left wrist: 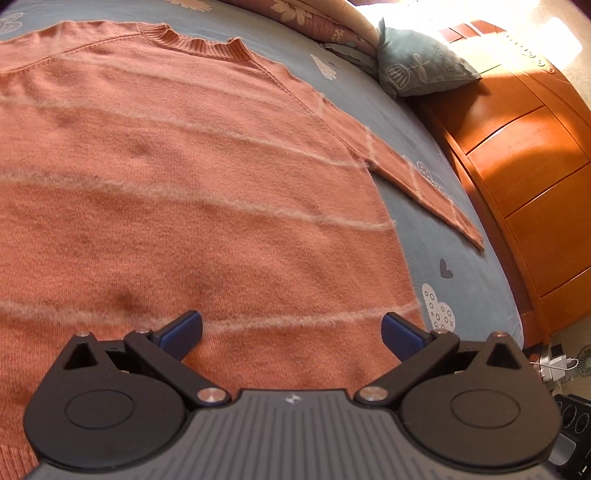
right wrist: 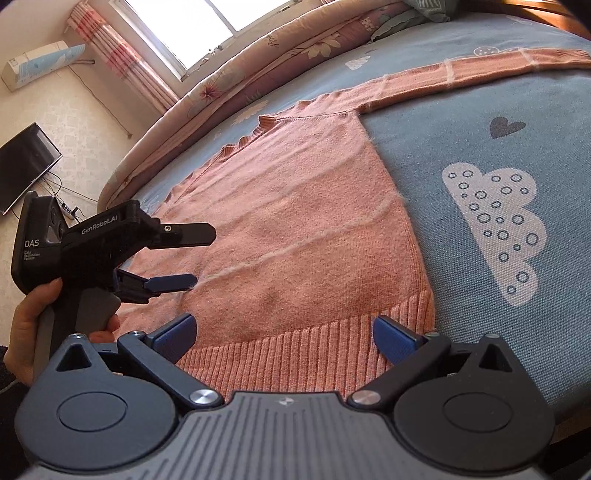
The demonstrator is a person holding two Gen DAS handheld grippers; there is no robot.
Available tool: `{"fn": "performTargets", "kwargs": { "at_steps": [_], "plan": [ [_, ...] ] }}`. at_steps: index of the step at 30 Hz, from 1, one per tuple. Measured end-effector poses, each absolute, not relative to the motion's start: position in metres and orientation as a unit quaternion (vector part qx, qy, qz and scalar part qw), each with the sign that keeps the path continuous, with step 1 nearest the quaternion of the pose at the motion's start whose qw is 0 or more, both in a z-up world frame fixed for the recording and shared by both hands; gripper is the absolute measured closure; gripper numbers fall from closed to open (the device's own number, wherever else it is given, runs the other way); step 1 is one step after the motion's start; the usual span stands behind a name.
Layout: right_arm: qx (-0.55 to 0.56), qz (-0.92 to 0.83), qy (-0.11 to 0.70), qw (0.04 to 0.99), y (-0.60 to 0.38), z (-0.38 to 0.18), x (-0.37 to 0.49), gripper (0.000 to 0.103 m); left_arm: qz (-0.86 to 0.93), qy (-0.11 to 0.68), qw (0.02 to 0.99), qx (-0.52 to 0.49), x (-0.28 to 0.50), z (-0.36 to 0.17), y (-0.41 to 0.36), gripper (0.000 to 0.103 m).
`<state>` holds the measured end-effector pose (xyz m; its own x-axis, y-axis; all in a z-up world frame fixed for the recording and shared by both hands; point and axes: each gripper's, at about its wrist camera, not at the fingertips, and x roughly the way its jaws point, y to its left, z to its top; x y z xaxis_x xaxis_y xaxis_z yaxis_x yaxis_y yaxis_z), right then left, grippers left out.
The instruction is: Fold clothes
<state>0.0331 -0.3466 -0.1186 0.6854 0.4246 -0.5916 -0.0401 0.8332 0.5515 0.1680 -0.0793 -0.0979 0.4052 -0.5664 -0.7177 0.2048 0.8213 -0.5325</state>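
A salmon-pink knit sweater [left wrist: 177,177] with pale fuzzy stripes lies flat, face up, on a blue bedsheet [left wrist: 436,236]. Its collar [left wrist: 199,42] points away and one sleeve [left wrist: 424,184] stretches out to the right. My left gripper [left wrist: 291,334] hovers open over the lower body of the sweater, nothing between its blue pads. In the right wrist view the same sweater [right wrist: 295,221] shows its ribbed hem [right wrist: 303,354]. My right gripper [right wrist: 283,338] stands open just above that hem near the corner. The left gripper [right wrist: 192,254], held by a hand [right wrist: 22,332], is open over the sweater's left part.
A rolled floral quilt [right wrist: 258,62] and a teal pillow [left wrist: 417,62] lie at the bed's far side. A wooden bedside cabinet [left wrist: 524,155] stands right of the bed. A window [right wrist: 207,22], air conditioner [right wrist: 40,62] and a TV [right wrist: 26,162] line the walls. The sheet [right wrist: 480,155] carries cloud prints.
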Motion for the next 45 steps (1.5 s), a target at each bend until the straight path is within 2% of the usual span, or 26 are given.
{"fn": "performTargets", "kwargs": {
  "at_steps": [8,12,18,24,45],
  "plan": [
    [0.251,0.129,0.373,0.884,-0.344,-0.118,0.032,0.0,-0.23,0.49,0.82,-0.184,0.118,-0.097,-0.065,0.001],
    [0.241,0.128,0.373,0.887,-0.342,-0.118,0.031,0.0,-0.216,0.478,0.835,-0.169,0.124,-0.085,-0.062,0.001],
    [0.24,0.128,0.372,0.887,-0.342,-0.118,0.031,0.0,-0.186,0.472,0.837,-0.203,0.146,-0.094,-0.055,0.001],
    [0.24,0.129,0.372,0.887,-0.343,-0.119,0.033,0.0,-0.197,0.445,0.852,-0.191,0.123,-0.102,-0.054,0.001],
    [0.194,0.128,0.371,0.899,-0.331,-0.119,0.03,0.0,-0.196,0.433,0.861,-0.184,0.097,-0.101,-0.05,0.001]
  ]
}}
